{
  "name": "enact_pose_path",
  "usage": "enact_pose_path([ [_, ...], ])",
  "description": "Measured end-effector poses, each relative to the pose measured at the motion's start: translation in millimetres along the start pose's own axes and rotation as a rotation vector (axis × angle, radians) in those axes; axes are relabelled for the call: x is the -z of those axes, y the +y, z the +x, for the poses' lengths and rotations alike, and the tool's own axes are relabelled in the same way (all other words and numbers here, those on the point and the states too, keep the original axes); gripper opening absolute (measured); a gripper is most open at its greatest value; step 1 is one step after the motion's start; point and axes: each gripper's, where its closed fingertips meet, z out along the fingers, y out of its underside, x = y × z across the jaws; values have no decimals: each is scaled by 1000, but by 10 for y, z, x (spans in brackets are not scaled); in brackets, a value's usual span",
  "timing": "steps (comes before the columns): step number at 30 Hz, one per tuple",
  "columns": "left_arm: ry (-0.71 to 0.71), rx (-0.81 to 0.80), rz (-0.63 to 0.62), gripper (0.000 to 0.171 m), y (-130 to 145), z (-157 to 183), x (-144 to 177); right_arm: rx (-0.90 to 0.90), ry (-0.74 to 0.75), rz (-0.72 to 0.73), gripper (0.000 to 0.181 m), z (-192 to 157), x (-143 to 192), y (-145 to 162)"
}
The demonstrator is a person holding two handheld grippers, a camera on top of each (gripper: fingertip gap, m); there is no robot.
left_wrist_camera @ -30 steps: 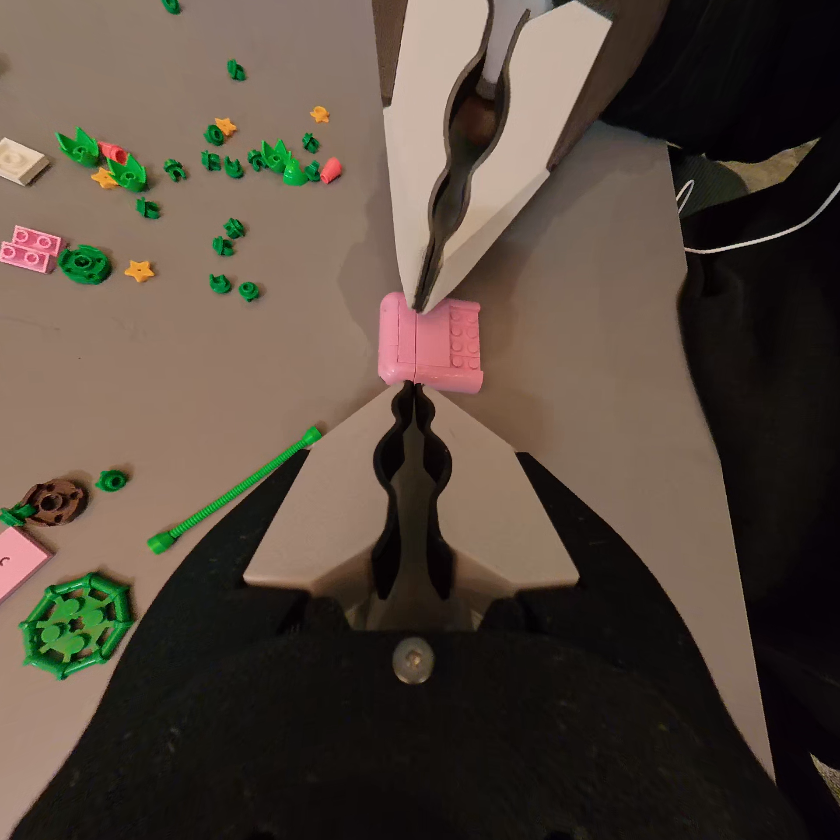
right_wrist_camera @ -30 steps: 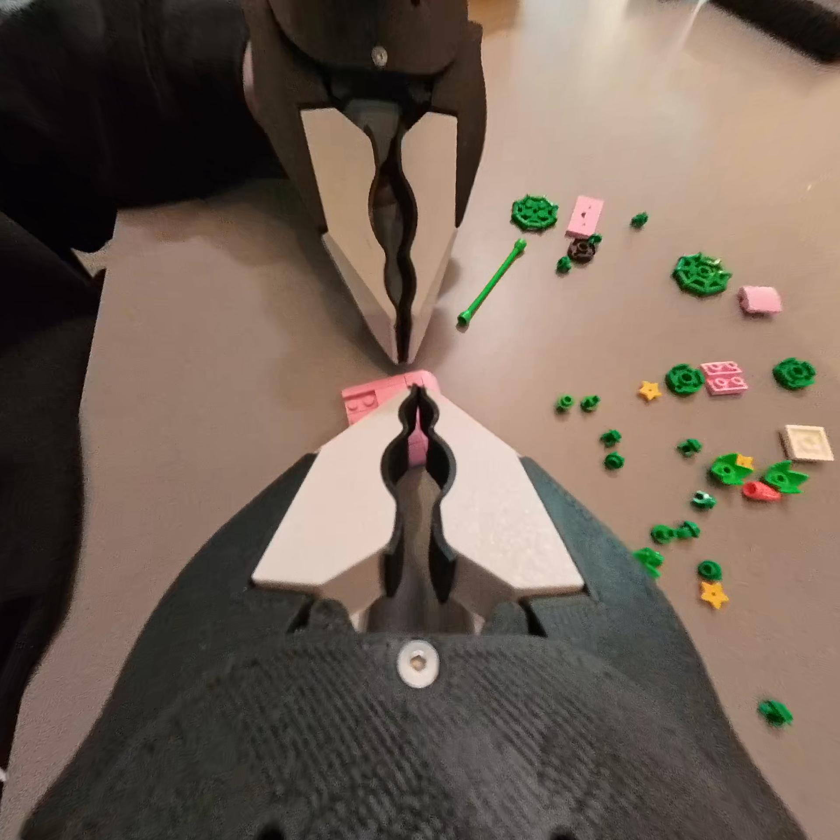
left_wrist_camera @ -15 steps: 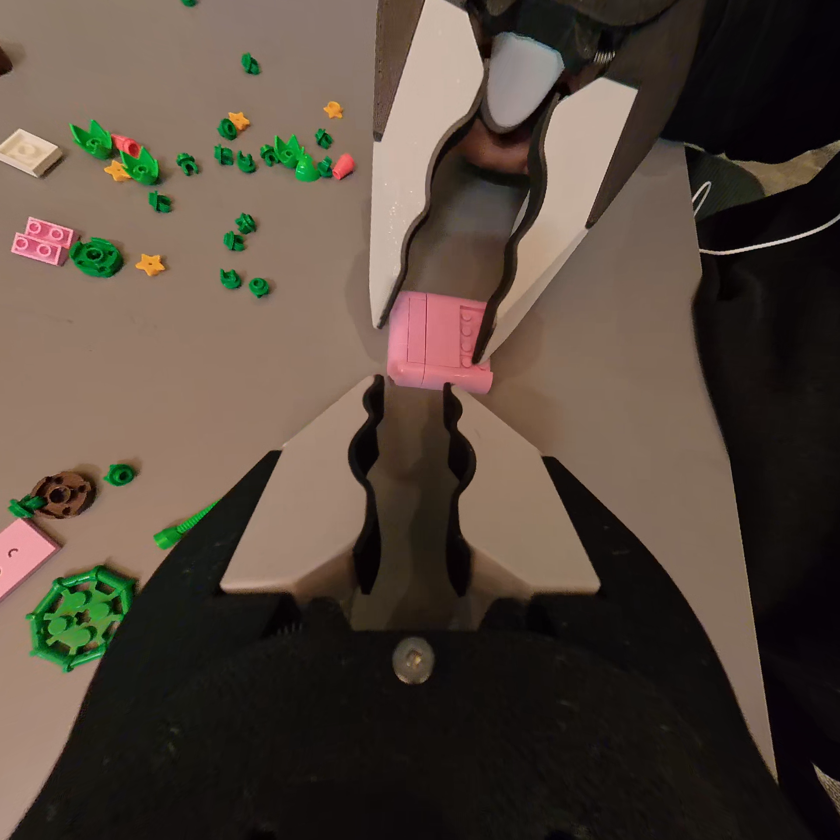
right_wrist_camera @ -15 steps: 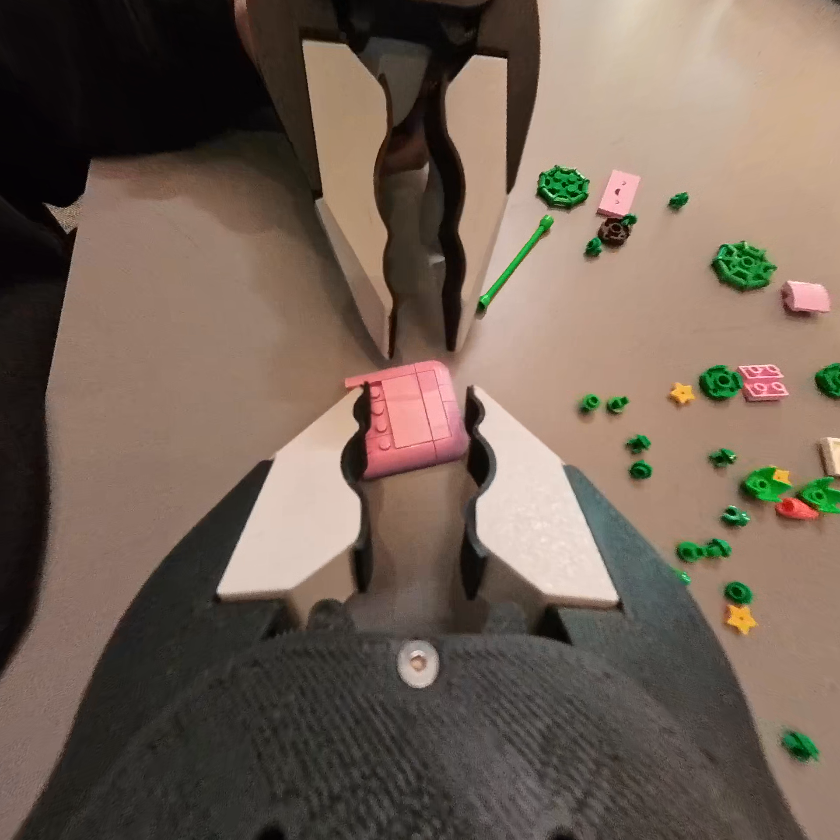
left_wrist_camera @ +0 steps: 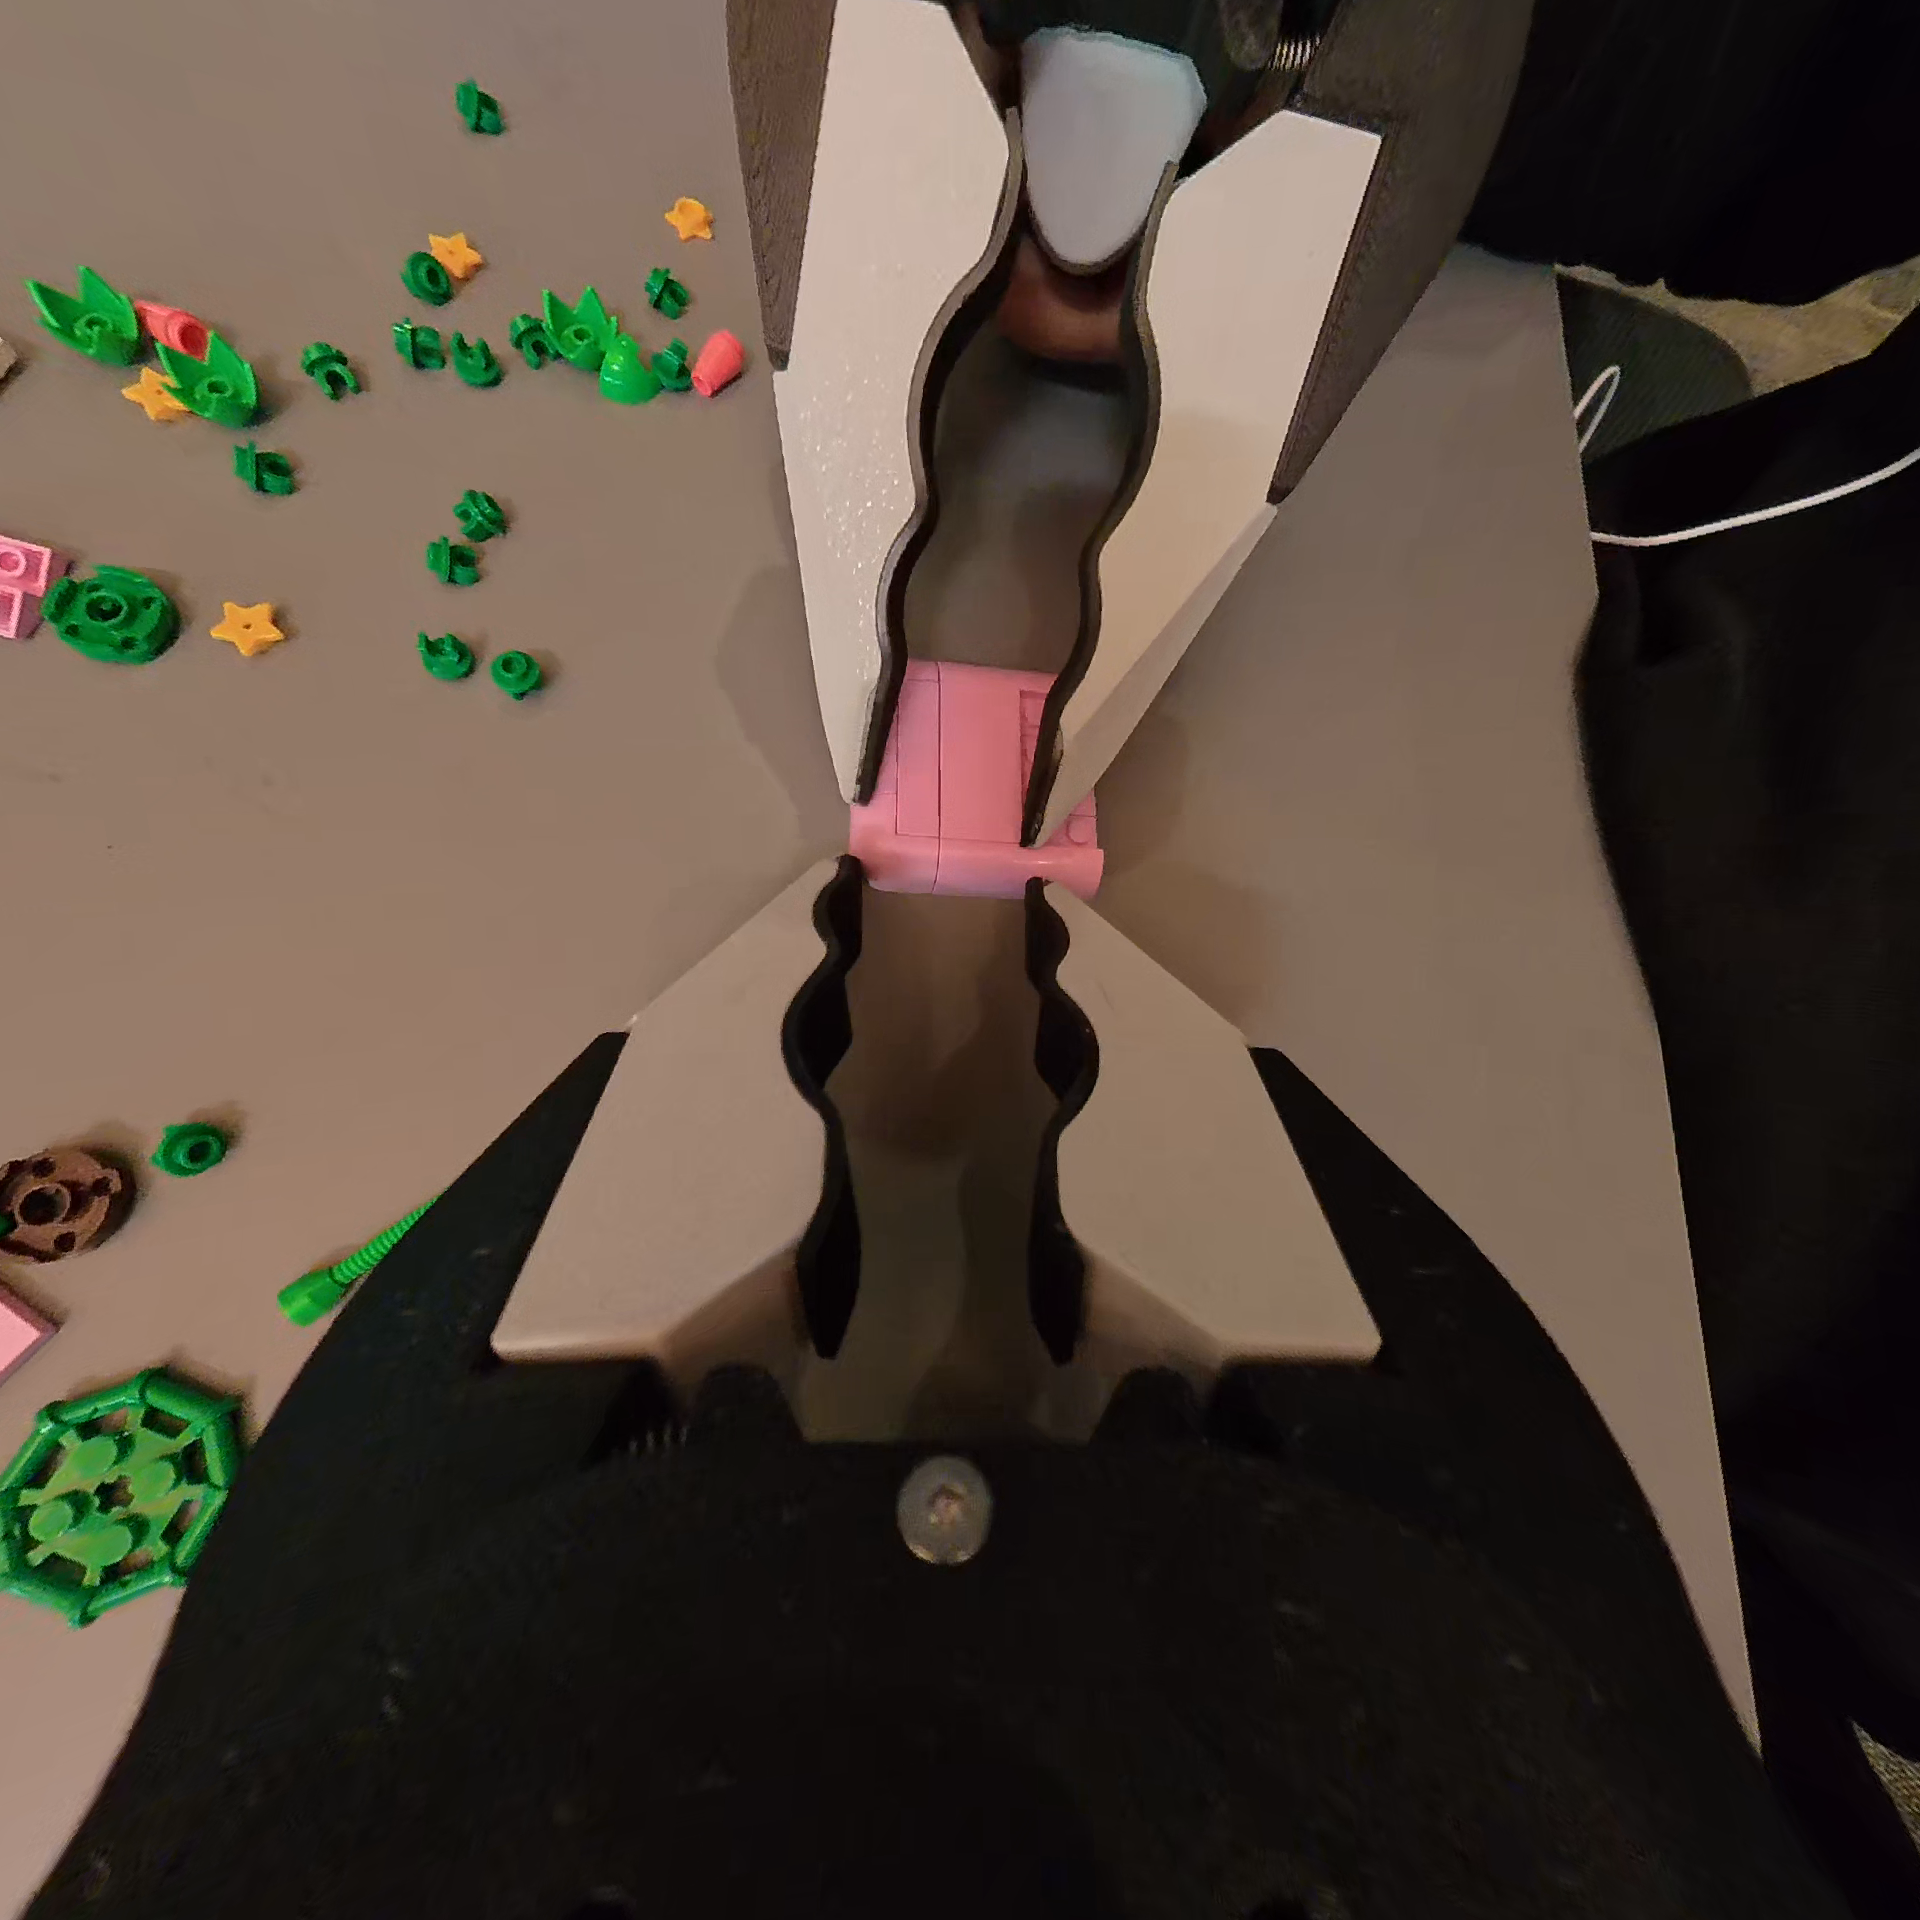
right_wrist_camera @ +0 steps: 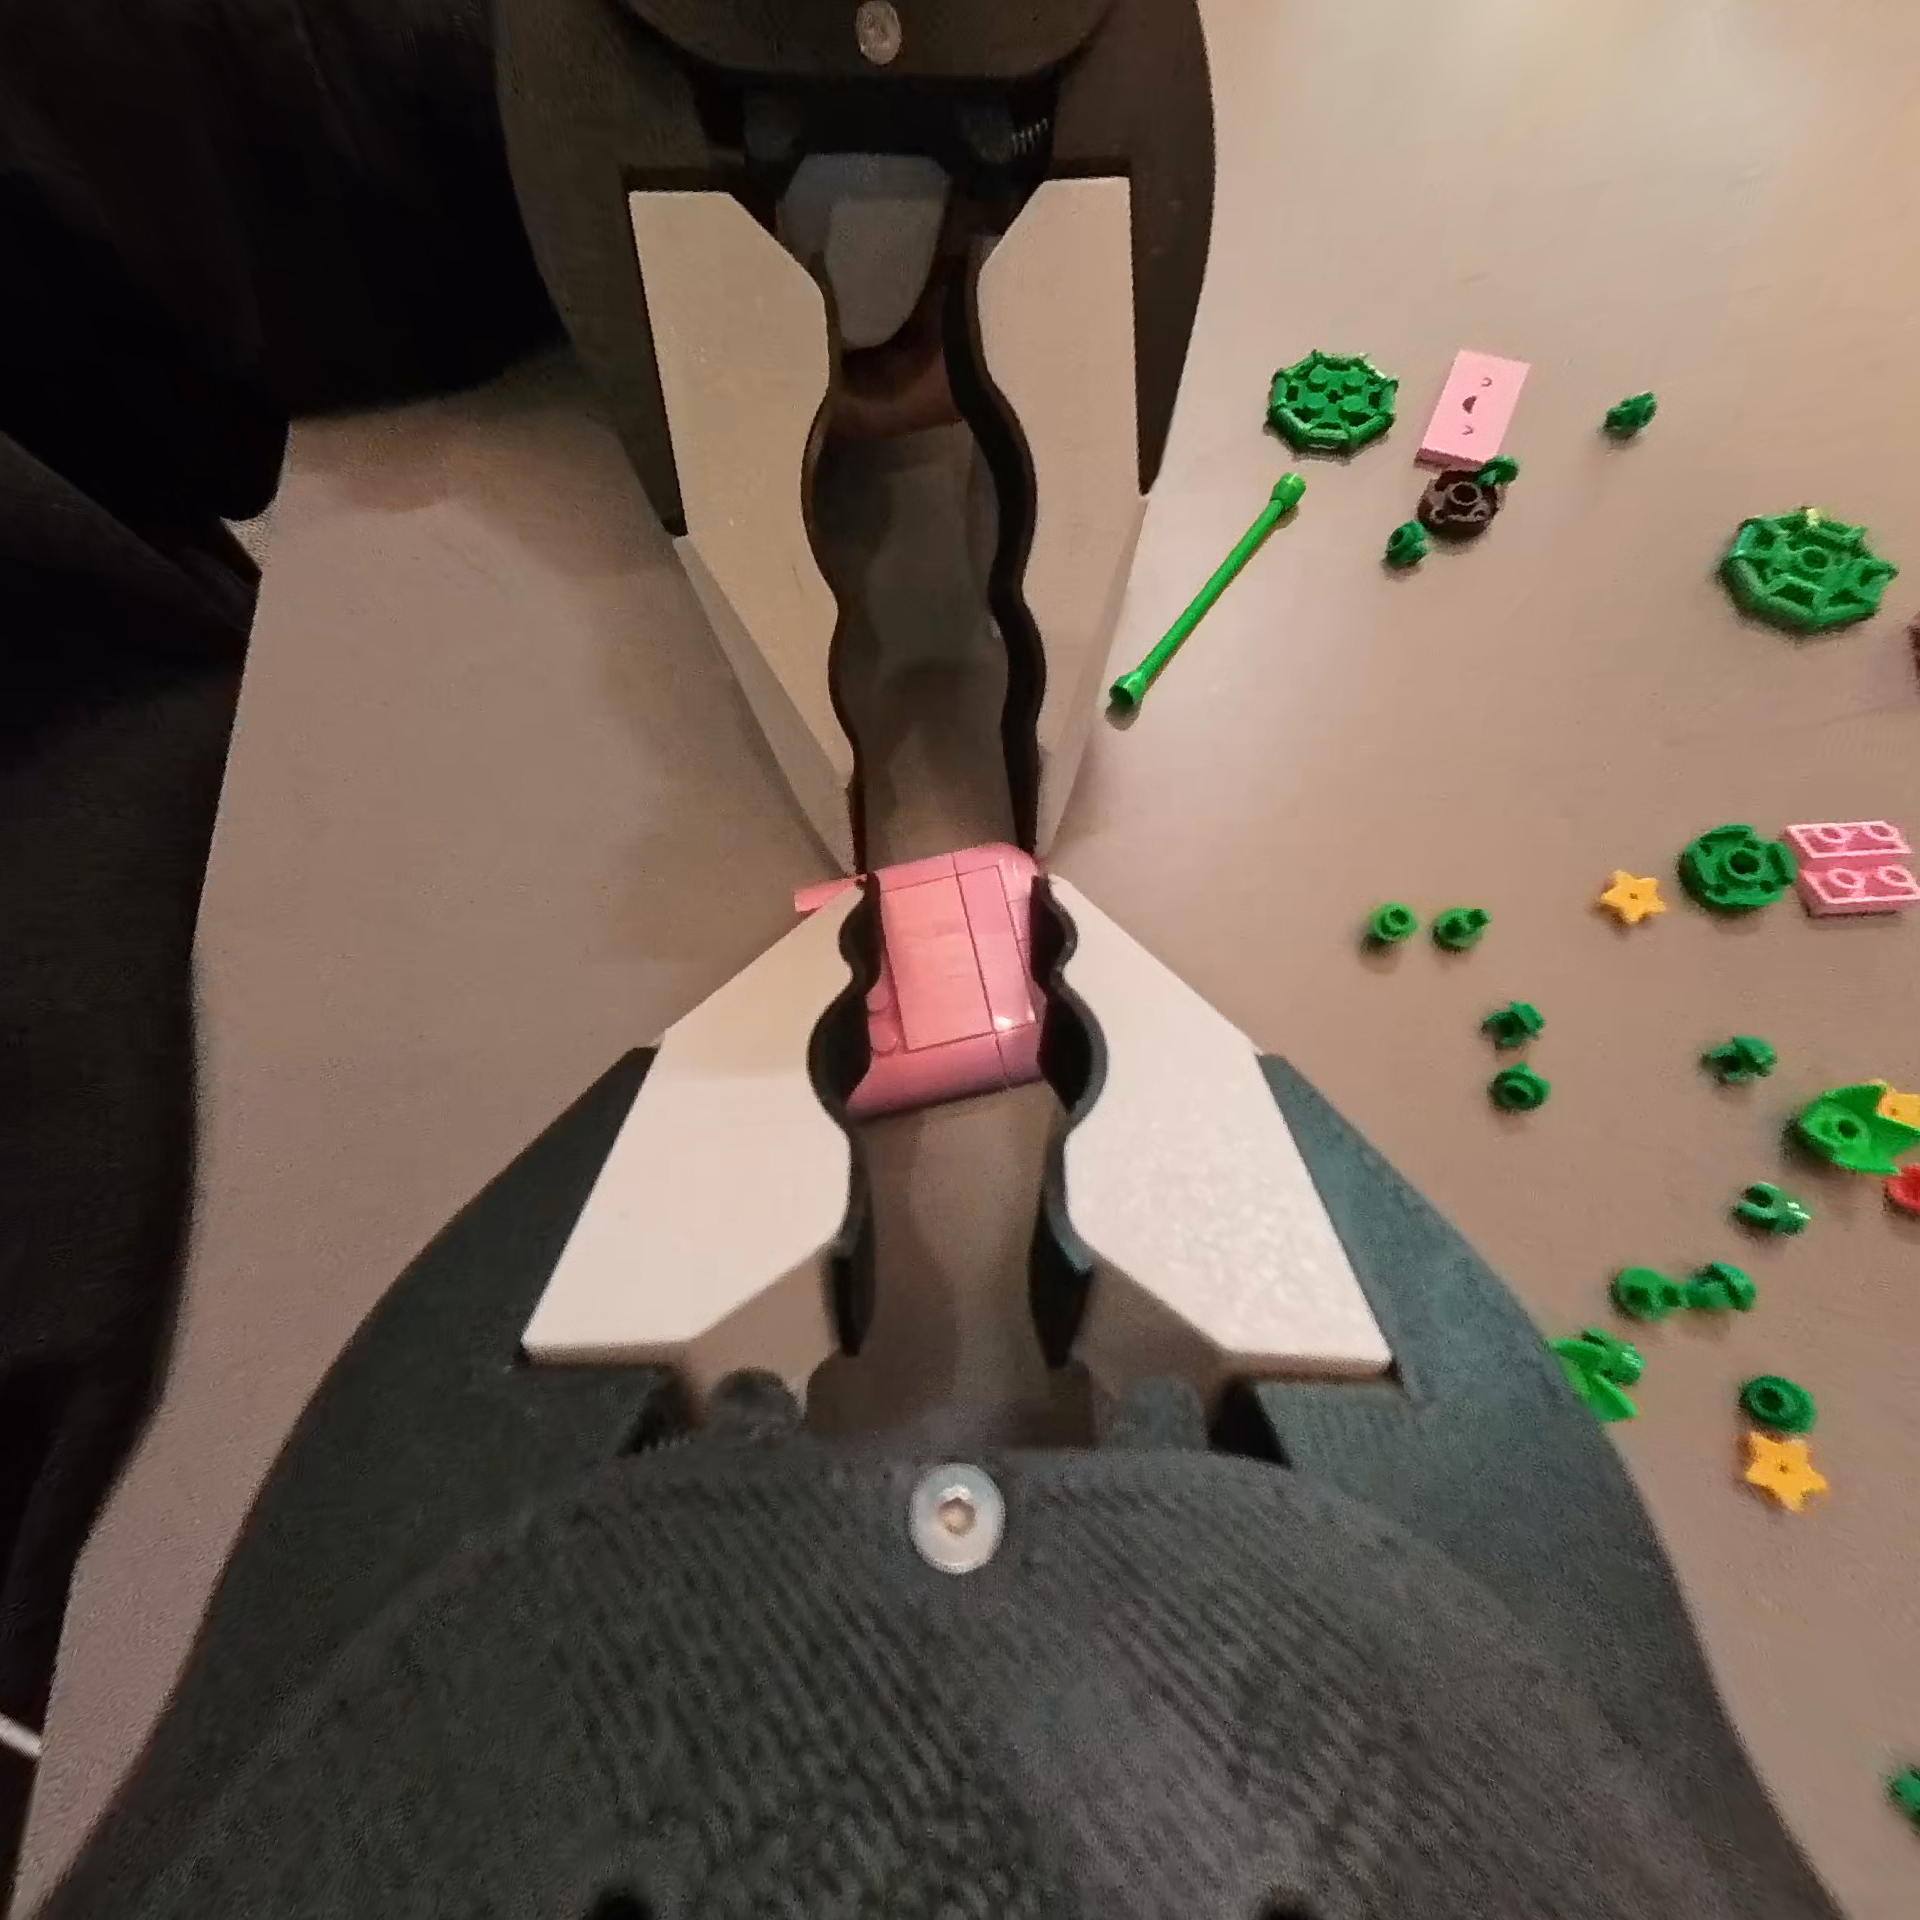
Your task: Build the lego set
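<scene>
Straddling pink block: right hand-held gripper clamped | left hand-held gripper parted, empty

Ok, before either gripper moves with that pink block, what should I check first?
1. Right gripper on the pink block: ok, its pads press both sides.
2. Left gripper open: ok, its tips sit at the block's edge, not around it.
3. Whole block inside the grip: not ok, the studded edge sticks out past one finger.
4. Block resting on the table: cannot tell.
5. Loose pieces clear: ok, the green rod lies apart.
</scene>
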Motion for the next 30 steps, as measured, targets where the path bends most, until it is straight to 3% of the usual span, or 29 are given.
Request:
enact_pose_path([
  [1, -2, 3, 1, 28, -2, -3, -1, 3, -12, 3, 27, -12, 2, 0],
  [2, -34, 12, 5, 32, -11, -50, -5, 18, -59, 4, 0, -95, 2, -5],
  [8, -73, 9, 2, 29, -8, -101, 2, 146, 72, 3, 0, -63, -8, -5],
  [13, -51, 8, 0, 22, -7, -76, -1, 35, 18, 147, 42, 11, 165, -180],
  [15, -45, 10, 1, 22, -9, -72, -1, 15, 56, 113, 45, 134, 178, -92],
  [20, -34, 17, 3, 22, -11, -67, -1, 43, 114, 28, 32, 192, 111, 25],
  [24, -30, 26, 6, 22, -14, -72, 2, 131, 96, 93, 0, 47, 181, -123],
  [26, -27, 28, 9, 22, -16, -71, 4, 148, 118, -12, 0, 94, 124, 40],
  [30, -53, 30, 81, 29, -85, -136, 104, 121, 55, 74, 0, -10, 191, -111],
])
